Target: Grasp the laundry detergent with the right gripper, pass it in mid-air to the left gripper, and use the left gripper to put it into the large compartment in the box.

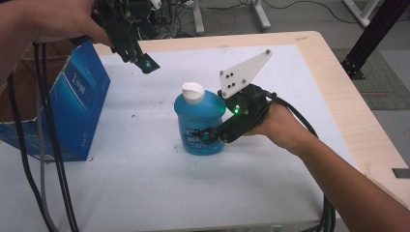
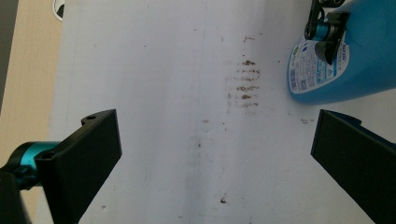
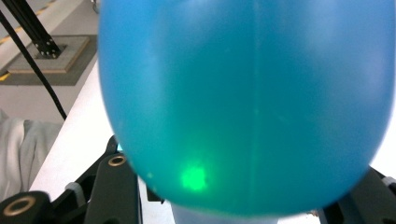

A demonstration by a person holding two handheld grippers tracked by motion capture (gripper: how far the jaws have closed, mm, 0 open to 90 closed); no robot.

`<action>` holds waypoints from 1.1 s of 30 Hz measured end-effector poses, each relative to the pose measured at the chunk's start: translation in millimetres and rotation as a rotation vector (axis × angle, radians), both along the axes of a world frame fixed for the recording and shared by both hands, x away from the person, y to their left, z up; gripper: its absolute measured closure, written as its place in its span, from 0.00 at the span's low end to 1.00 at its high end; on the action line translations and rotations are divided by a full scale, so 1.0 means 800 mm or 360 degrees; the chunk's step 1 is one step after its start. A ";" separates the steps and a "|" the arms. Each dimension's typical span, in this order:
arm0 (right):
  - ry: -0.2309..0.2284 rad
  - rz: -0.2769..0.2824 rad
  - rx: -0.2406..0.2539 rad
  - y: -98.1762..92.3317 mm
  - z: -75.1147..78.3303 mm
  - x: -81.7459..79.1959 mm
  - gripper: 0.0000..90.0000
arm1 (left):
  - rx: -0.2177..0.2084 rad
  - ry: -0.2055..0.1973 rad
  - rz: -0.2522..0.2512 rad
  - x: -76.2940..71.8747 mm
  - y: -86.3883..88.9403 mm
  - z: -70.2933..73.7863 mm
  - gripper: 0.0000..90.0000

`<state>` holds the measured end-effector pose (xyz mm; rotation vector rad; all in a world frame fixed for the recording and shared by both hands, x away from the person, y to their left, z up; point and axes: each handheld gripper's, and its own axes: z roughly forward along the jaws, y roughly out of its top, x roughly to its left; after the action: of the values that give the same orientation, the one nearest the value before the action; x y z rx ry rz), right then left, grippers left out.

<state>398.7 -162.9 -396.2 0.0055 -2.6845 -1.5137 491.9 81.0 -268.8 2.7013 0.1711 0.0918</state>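
Translucent blue plastic bottle with white cap (image 1: 199, 123) stood upright mid-desk on the white sheet (image 1: 145, 183). Right claw (image 1: 209, 135) clamped its lower body, jaws either side. Left claw (image 2: 215, 154) released, raised beside a blue cardboard box (image 1: 77, 104).

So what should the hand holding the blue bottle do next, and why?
Probably lift it a little, straight up. The right gripper is closed around the blue bottle, which stands upright on the white table cover. The left gripper hangs open above the table near the blue box, so a small upward move looks unobstructed.
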 end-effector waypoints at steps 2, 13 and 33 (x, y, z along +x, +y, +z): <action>0.0000 0.0000 0.0004 -0.002 0.002 0.000 0.51 | -0.0002 -0.0003 0.0000 -0.001 0.001 0.002 0.02; 0.0001 -0.0037 0.0026 -0.013 0.023 -0.003 0.51 | 0.0012 0.0029 -0.0010 -0.023 0.003 0.018 0.02; -0.0037 -0.0038 -0.0058 0.001 0.070 -0.013 0.51 | 0.0054 0.0224 -0.0131 -0.101 -0.021 0.060 0.02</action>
<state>387.9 -162.2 -339.8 -0.0111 -2.7394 -1.4803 411.1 64.6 -220.8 2.7448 0.1010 -0.1216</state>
